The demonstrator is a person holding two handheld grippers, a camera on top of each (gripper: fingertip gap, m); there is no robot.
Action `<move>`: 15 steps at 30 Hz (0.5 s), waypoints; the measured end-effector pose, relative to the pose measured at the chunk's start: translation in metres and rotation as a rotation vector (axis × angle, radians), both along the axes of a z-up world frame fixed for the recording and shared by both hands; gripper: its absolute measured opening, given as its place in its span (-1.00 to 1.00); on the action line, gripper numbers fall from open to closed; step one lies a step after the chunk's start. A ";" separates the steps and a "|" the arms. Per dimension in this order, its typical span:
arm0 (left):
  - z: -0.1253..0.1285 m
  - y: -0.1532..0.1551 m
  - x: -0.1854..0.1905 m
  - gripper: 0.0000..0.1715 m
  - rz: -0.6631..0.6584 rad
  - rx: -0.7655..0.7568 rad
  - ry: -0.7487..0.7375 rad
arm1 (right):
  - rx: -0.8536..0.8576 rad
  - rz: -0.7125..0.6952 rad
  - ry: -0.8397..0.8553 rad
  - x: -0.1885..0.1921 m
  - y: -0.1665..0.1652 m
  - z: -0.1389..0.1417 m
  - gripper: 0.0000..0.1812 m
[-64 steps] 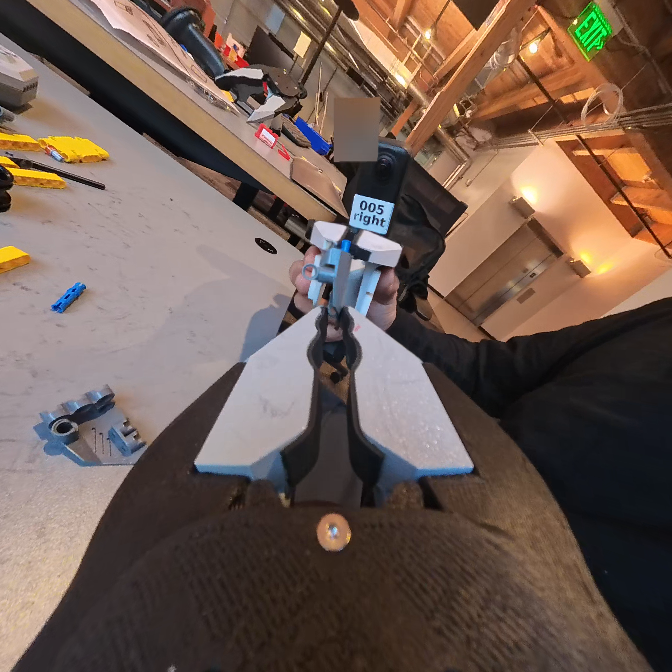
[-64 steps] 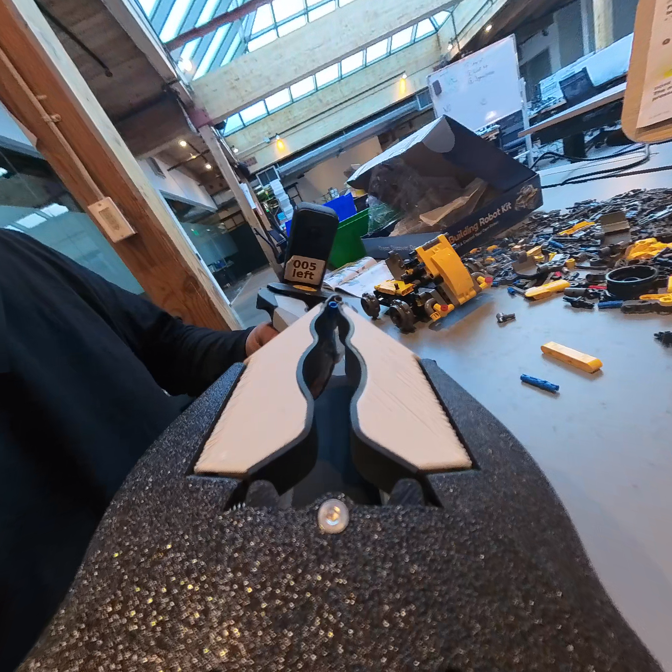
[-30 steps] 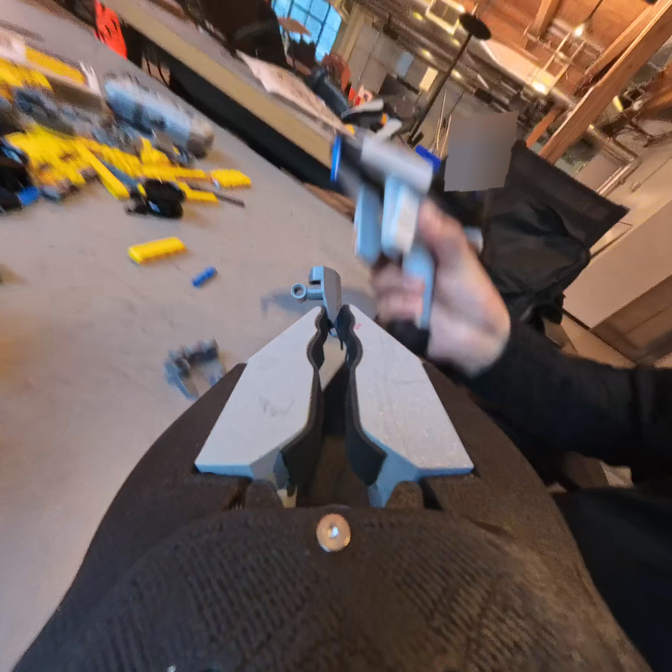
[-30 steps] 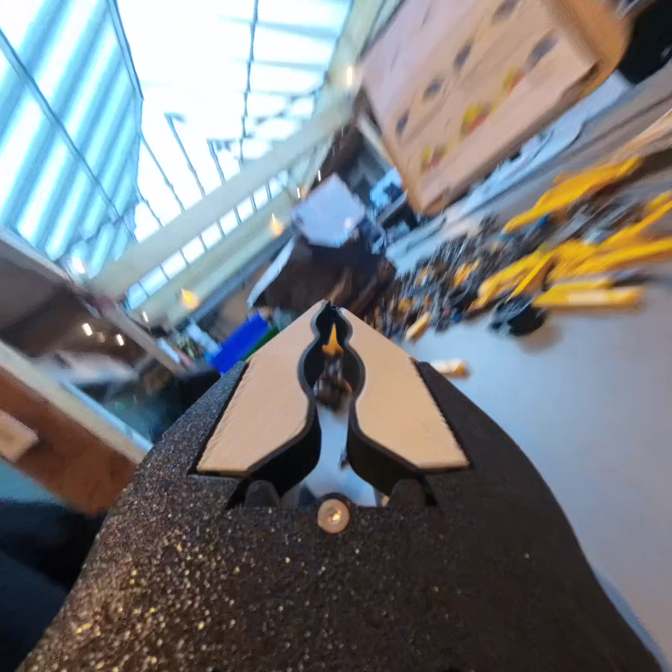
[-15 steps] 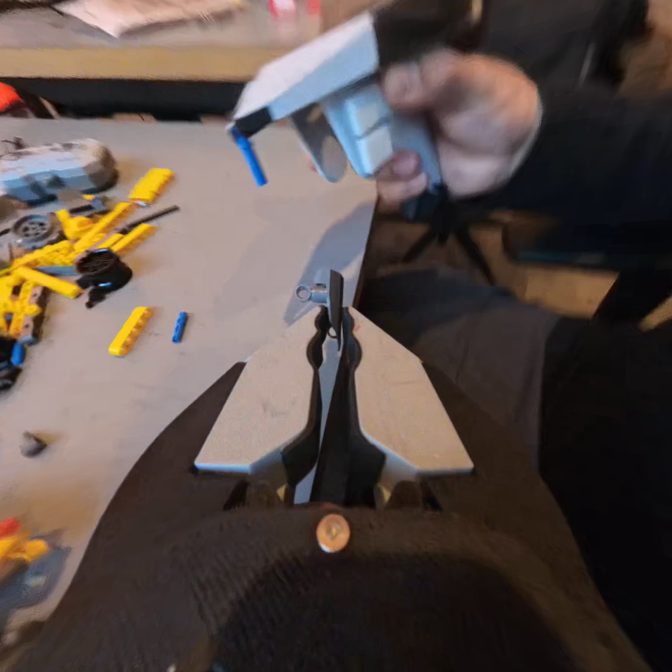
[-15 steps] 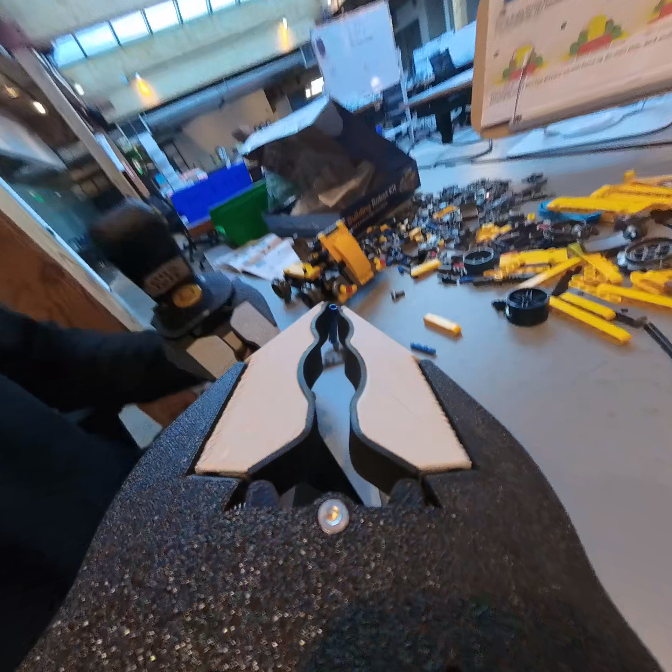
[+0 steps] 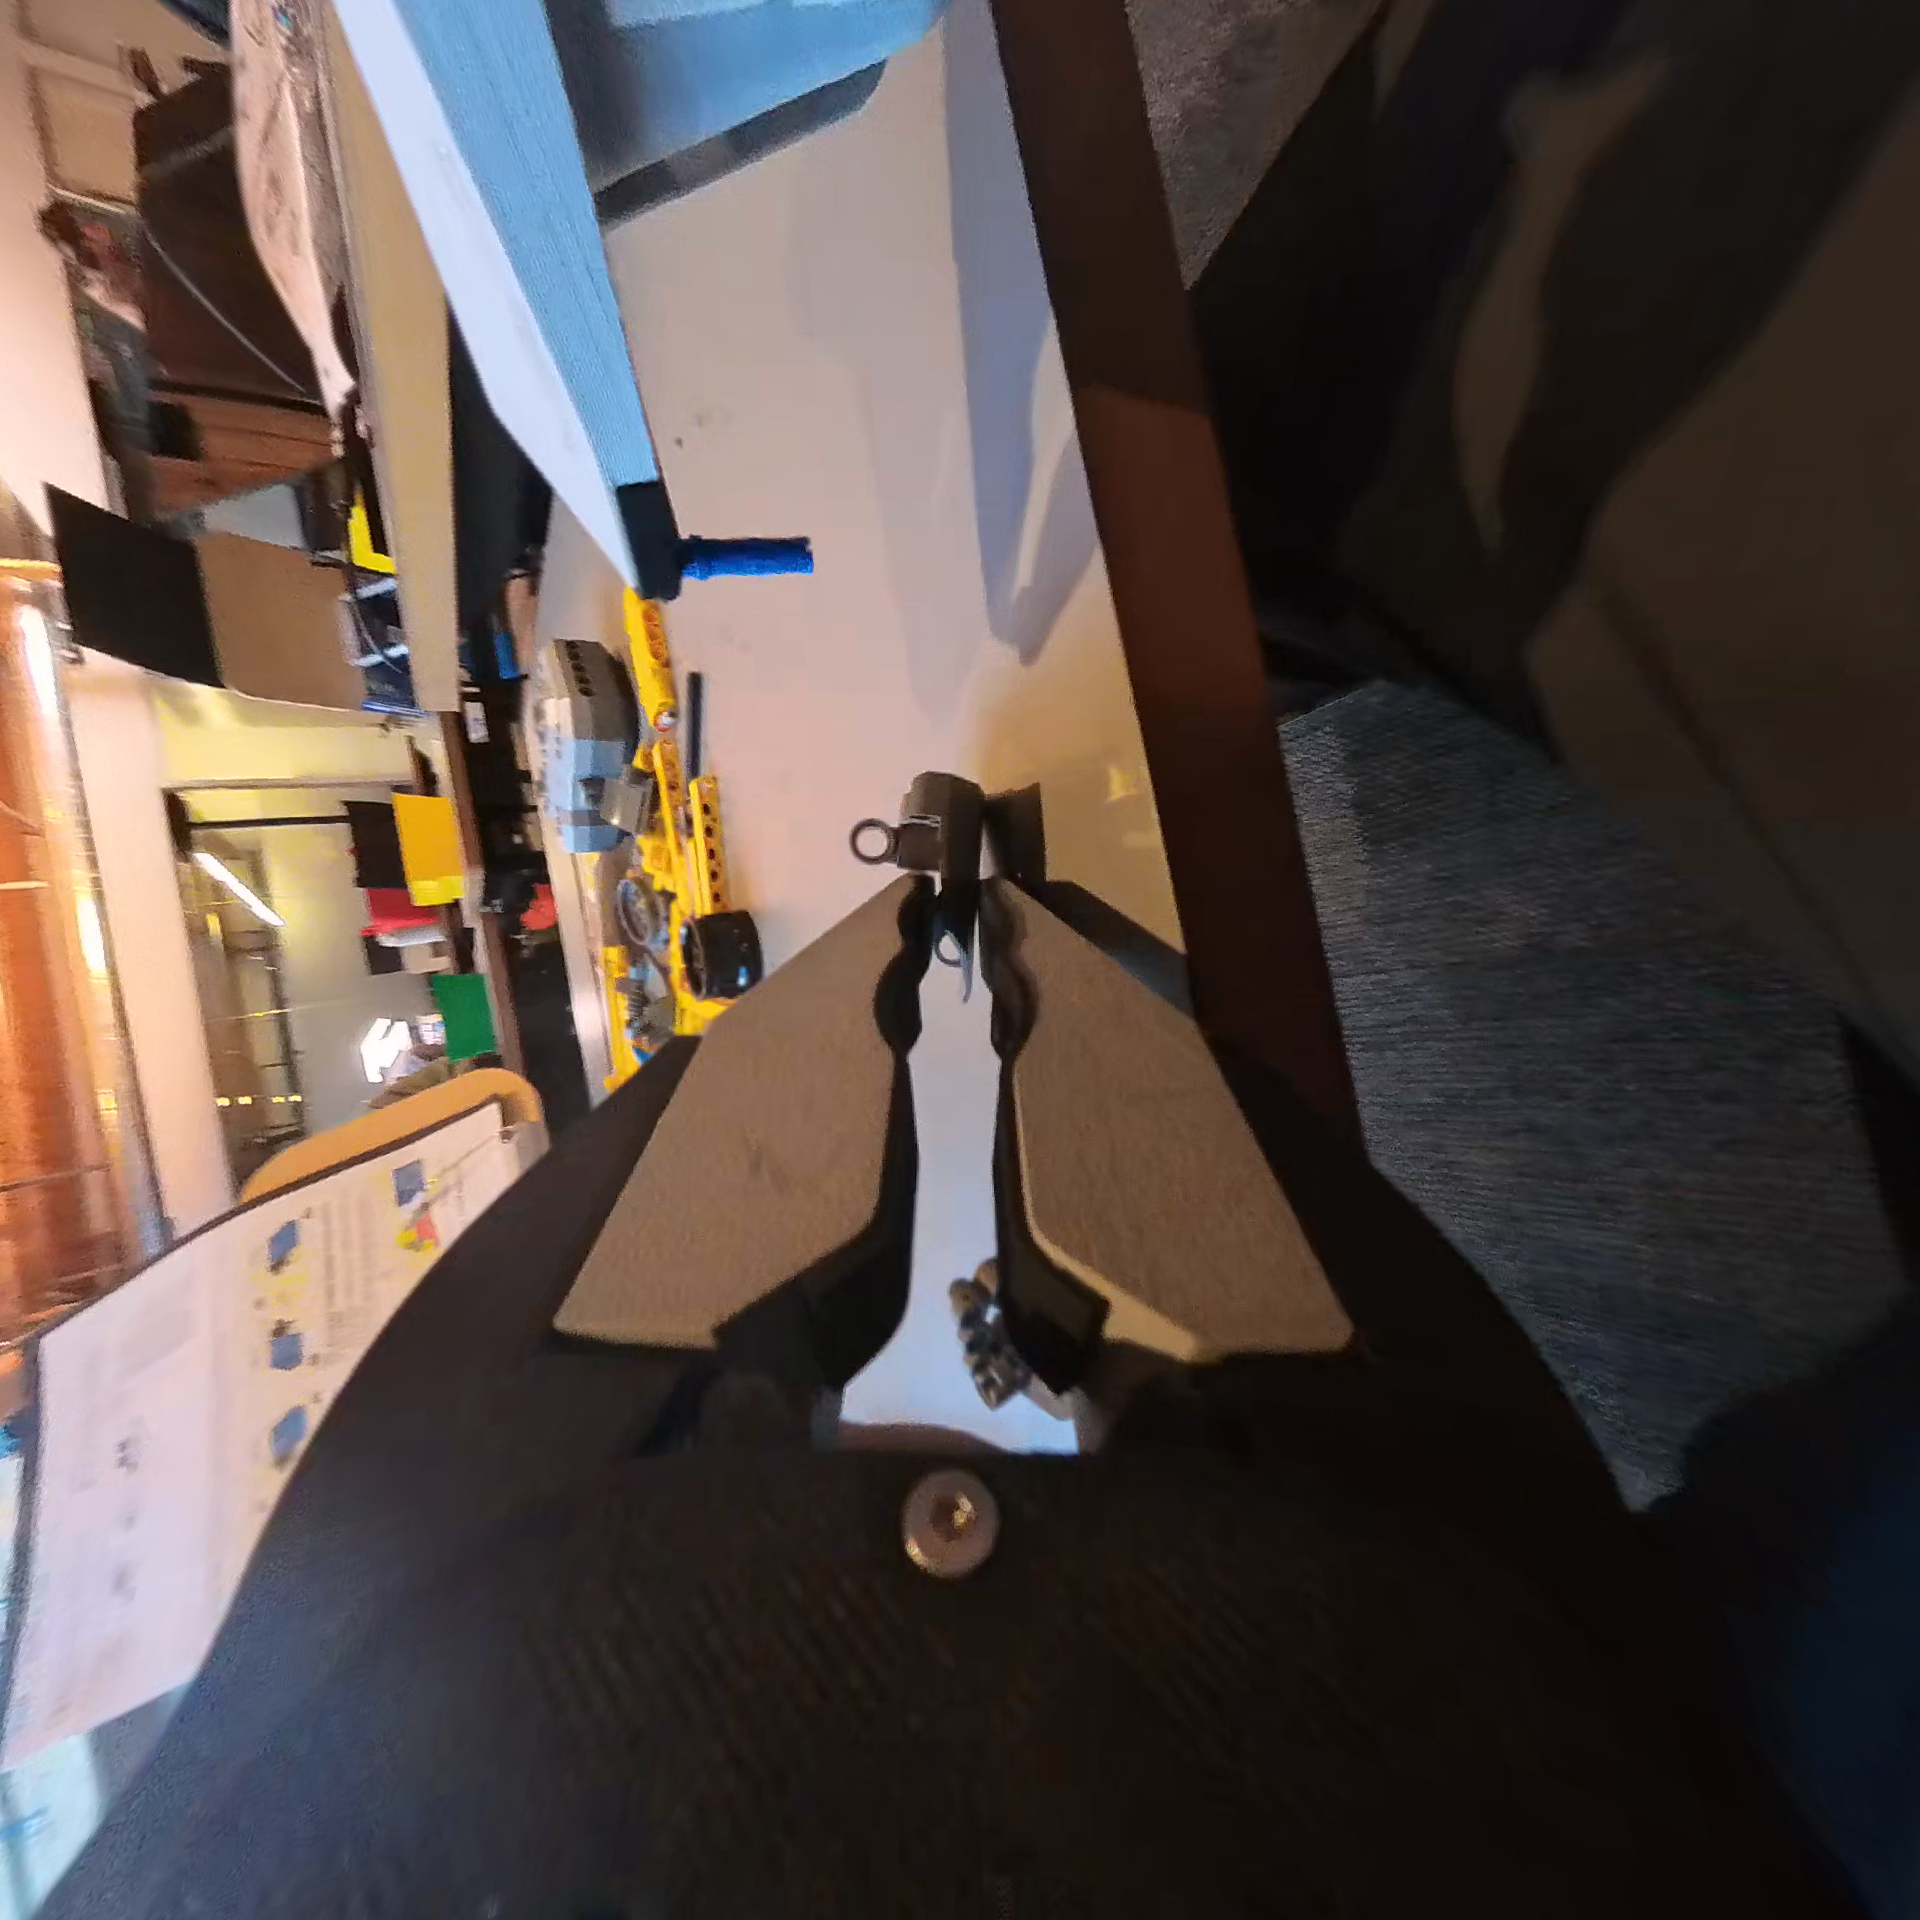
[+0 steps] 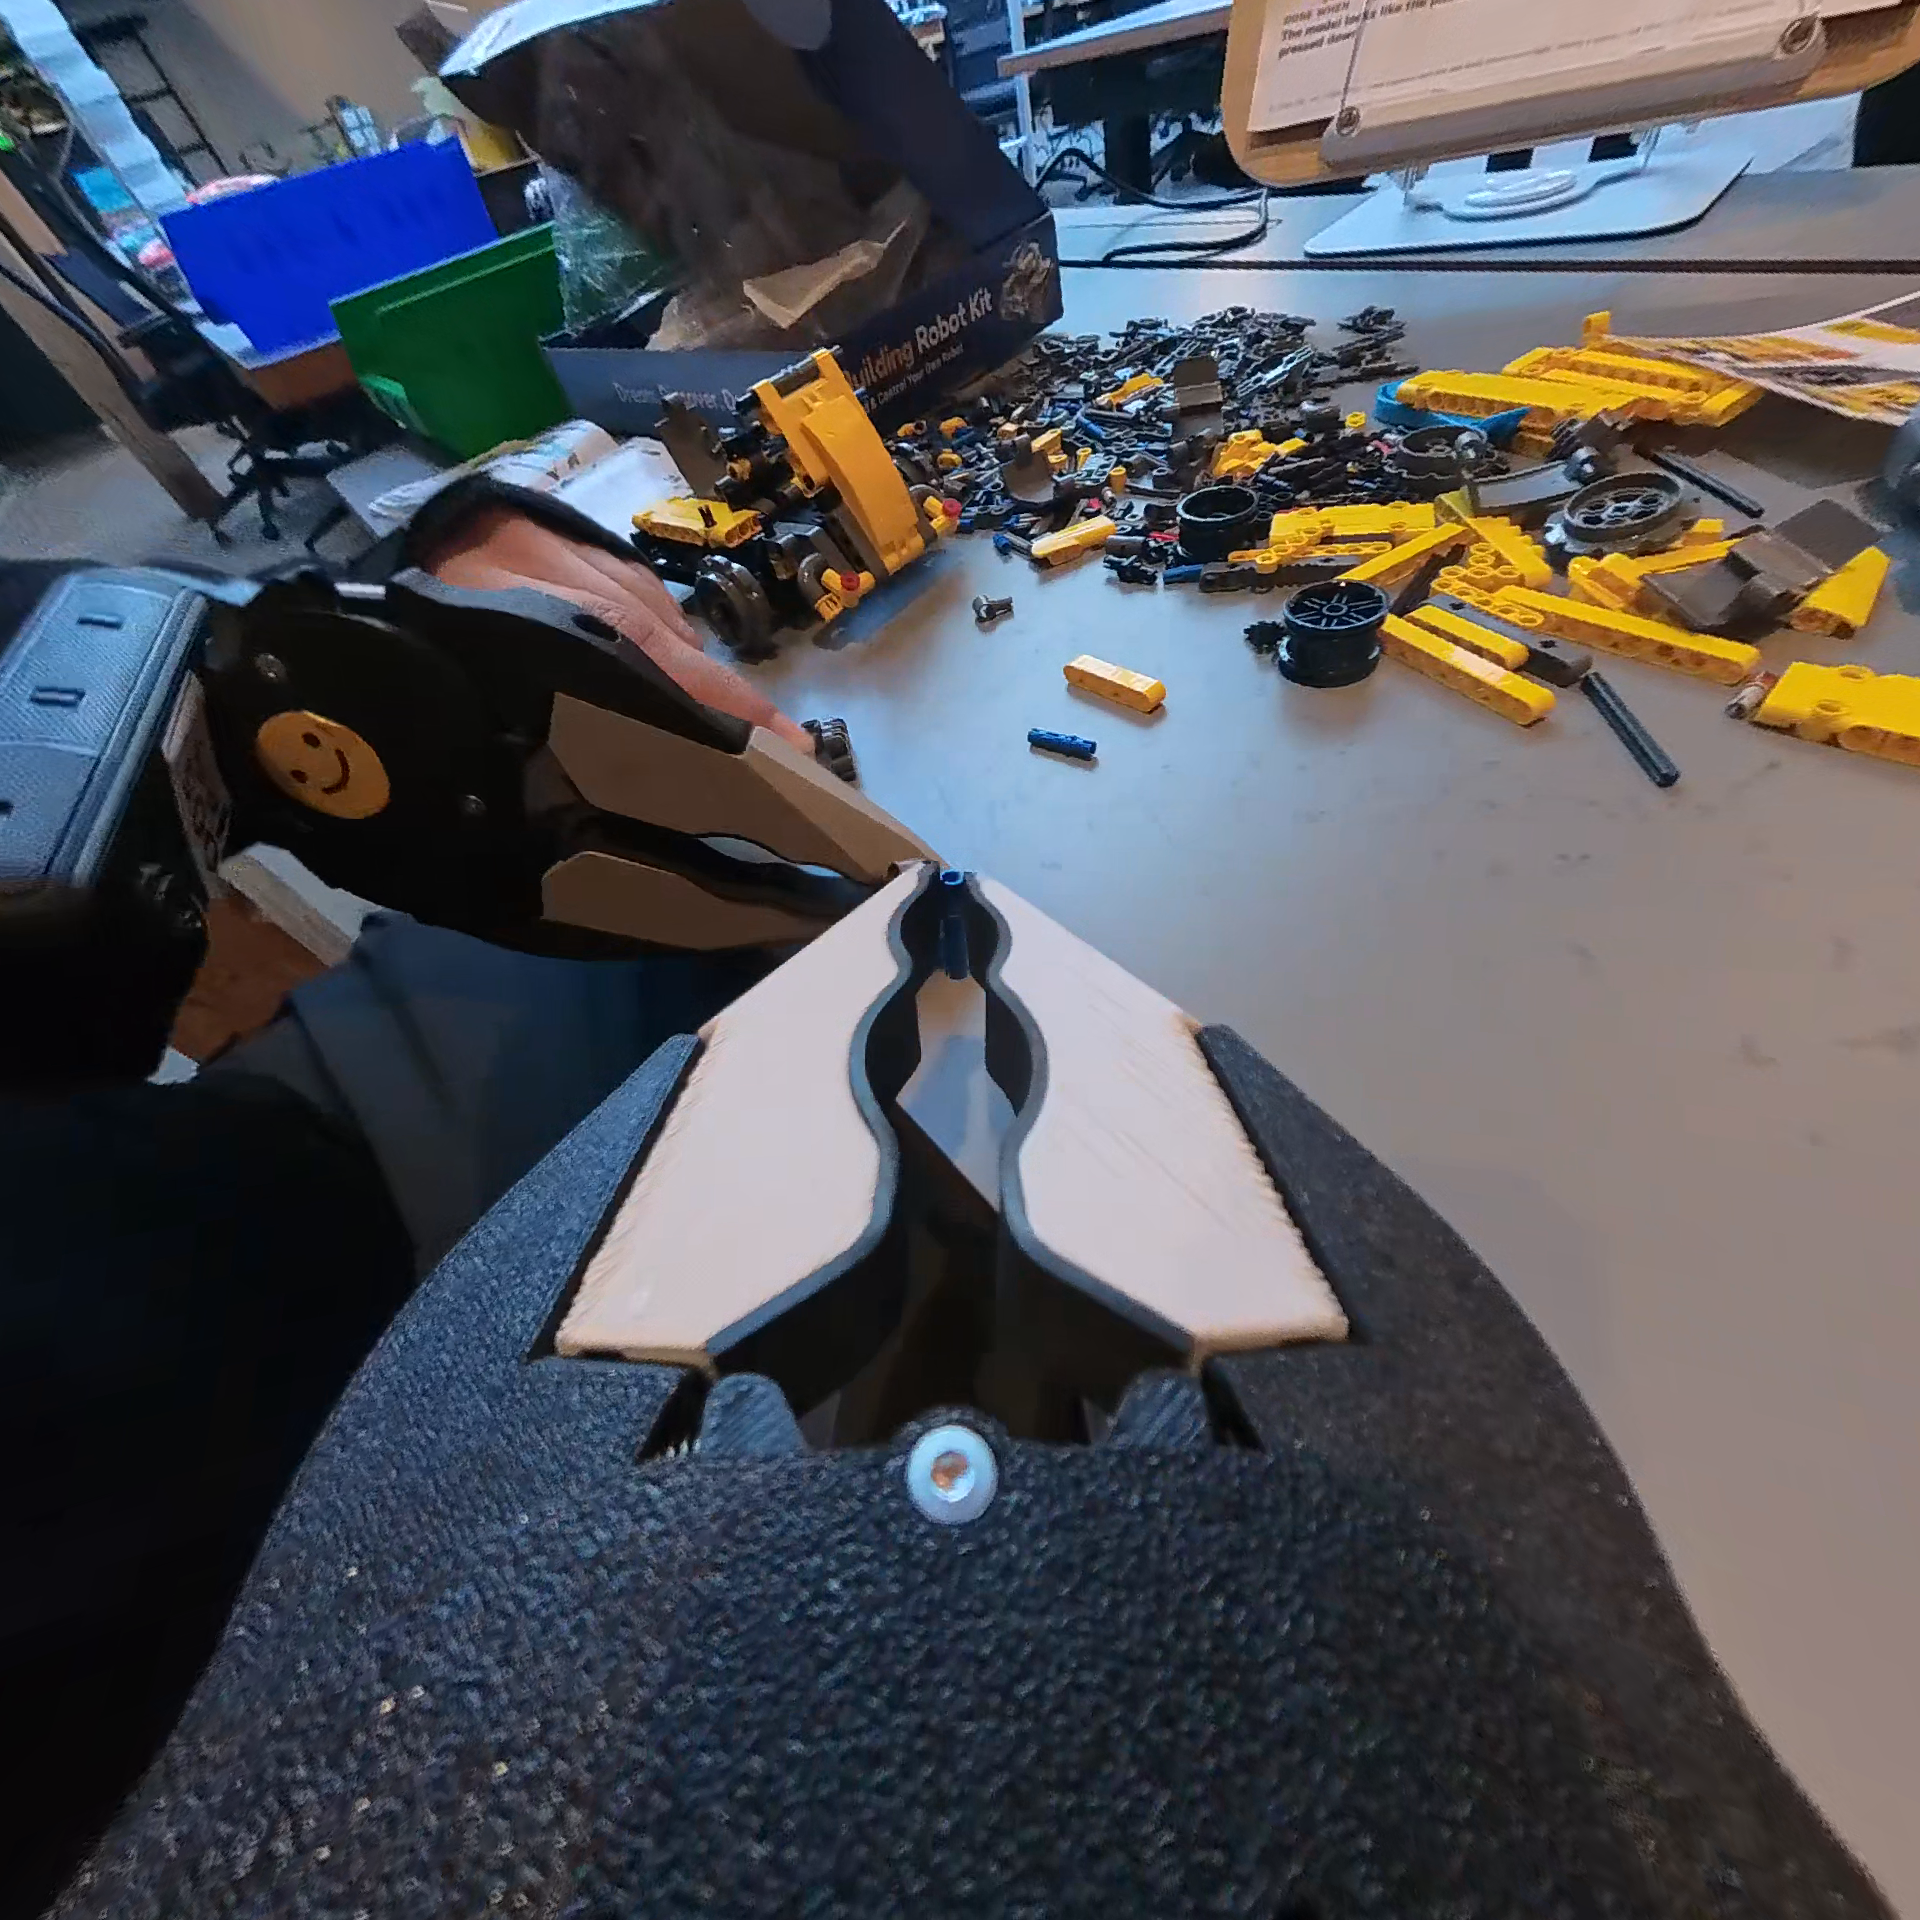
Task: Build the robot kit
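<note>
The left gripper [image 7: 951, 894] is clamping a small grey connector [image 7: 928, 834] at frame centre. The right gripper [image 8: 951, 899] is pinching a blue pin [image 8: 952, 928]; in the left view that pin [image 7: 746, 559] is showing upper left, apart from the connector, not yet joined. Yellow and black parts are littering the grey table [image 8: 1455, 935] in a workshop, with a box [image 8: 790, 187] at upper left.

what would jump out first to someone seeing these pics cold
The two grippers meeting nose to nose above the near table edge: the right gripper pinches a small blue pin, and the left gripper clamps a small grey connector piece, with the pin's tip close by. Behind them, a sprawl of yellow and black building parts covers the grey table, beside a half-built yellow vehicle.
</note>
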State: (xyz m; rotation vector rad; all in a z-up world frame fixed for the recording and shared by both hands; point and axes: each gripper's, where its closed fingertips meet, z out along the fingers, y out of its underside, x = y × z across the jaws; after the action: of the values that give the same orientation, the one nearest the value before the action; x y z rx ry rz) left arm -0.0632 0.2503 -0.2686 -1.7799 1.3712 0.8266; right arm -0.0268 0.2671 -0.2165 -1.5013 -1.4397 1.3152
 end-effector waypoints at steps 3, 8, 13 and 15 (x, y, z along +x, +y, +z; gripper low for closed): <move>0.000 0.004 -0.002 -0.93 -0.021 0.025 0.041 | -0.014 -0.012 0.012 -0.001 0.004 0.000 -0.96; 0.000 0.003 -0.005 -0.90 0.048 -0.016 -0.107 | -0.032 -0.038 0.021 0.001 0.013 -0.002 -0.96; 0.005 -0.002 -0.007 -0.73 0.095 -0.096 -0.259 | -0.045 -0.040 0.025 0.001 0.014 -0.002 -0.96; 0.007 -0.005 -0.007 -0.63 0.100 -0.130 -0.319 | -0.045 -0.040 0.022 0.000 0.014 -0.003 -0.96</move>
State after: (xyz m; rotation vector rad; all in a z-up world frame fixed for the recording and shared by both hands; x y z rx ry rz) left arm -0.0701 0.2454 -0.2615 -1.9943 1.1562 0.4849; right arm -0.0268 0.2812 -0.2199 -1.5323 -1.3677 1.3444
